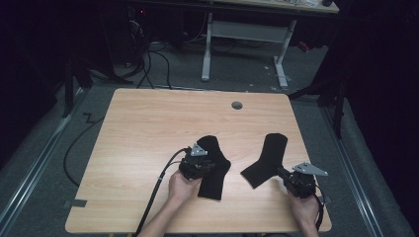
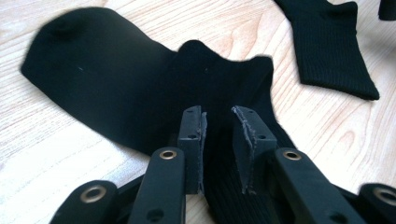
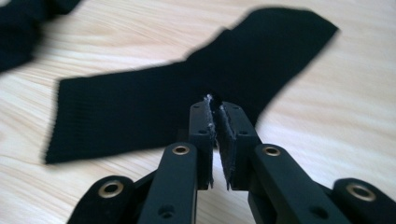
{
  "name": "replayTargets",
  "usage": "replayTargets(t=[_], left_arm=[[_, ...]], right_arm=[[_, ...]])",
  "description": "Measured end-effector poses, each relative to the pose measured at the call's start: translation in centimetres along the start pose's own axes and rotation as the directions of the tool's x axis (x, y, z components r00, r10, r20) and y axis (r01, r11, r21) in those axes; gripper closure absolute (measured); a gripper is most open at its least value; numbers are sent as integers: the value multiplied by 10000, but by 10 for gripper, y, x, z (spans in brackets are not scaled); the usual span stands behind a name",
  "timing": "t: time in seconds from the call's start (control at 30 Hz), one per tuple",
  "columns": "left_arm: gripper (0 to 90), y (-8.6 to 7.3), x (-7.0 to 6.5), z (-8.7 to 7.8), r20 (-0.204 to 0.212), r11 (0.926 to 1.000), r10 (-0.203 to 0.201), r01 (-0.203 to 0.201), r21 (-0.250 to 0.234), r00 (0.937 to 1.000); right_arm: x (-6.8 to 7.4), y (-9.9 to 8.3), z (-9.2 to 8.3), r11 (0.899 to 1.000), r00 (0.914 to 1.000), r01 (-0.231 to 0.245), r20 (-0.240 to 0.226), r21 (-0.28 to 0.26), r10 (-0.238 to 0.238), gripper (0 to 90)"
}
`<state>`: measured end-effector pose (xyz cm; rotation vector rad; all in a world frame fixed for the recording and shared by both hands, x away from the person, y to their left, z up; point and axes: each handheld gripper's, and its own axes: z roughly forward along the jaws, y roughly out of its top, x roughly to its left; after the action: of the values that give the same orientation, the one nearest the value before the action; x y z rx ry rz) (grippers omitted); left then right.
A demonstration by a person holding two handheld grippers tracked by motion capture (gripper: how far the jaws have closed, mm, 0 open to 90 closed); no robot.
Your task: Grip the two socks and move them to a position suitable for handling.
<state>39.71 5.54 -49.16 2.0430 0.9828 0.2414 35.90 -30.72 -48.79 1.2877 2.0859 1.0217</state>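
The left gripper (image 2: 218, 116) sits low over the near sock (image 2: 140, 88), its jaws parted by a narrow gap with the ribbed leg of the sock lying under and between them; the pads do not press on the cloth. The right gripper (image 3: 215, 105) has its jaws all but together at the heel edge of the far sock (image 3: 177, 102), and they seem to pinch a bit of that edge, though the blur there makes it hard to be sure.

Around them there is little in the way. The wooden table (image 1: 148, 123) is bare apart from the two socks, with a small round cable hole (image 1: 237, 105) near its far edge. Beyond it a white-legged desk (image 1: 247, 39) stands on the grey floor among loose cables.

Both socks are plain black, ribbed along the leg and smooth over the foot, each lying flat and bent at the heel. In the high view the near sock (image 1: 213, 165) lies just right of the left gripper (image 1: 197, 165), its toe pointing away from the person and its cuff towards them. The far sock (image 1: 267, 158) lies well apart from it, to the right, its toe away from the person, with the right gripper (image 1: 286, 175) at its lower right edge
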Motion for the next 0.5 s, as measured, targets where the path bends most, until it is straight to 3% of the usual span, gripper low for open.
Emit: replayTargets(t=[0.07, 0.3, 0.5], left_arm=[[725, -1, 0, 0, -1, 10000, -8, 8, 26, 10000], [710, -4, 0, 0, -51, 10000, -3, 3, 49, 10000], [636, -6, 0, -4, -262, 10000, 21, -22, -38, 9997]], right_arm=[[11, 8, 1, 9995, 9988, 305, -368, -87, -308, 858], [30, 21, 9, 9975, 9919, 675, -1064, -232, -696, 873], [53, 31, 22, 9926, 9774, 1201, -1732, -189, -1215, 871]])
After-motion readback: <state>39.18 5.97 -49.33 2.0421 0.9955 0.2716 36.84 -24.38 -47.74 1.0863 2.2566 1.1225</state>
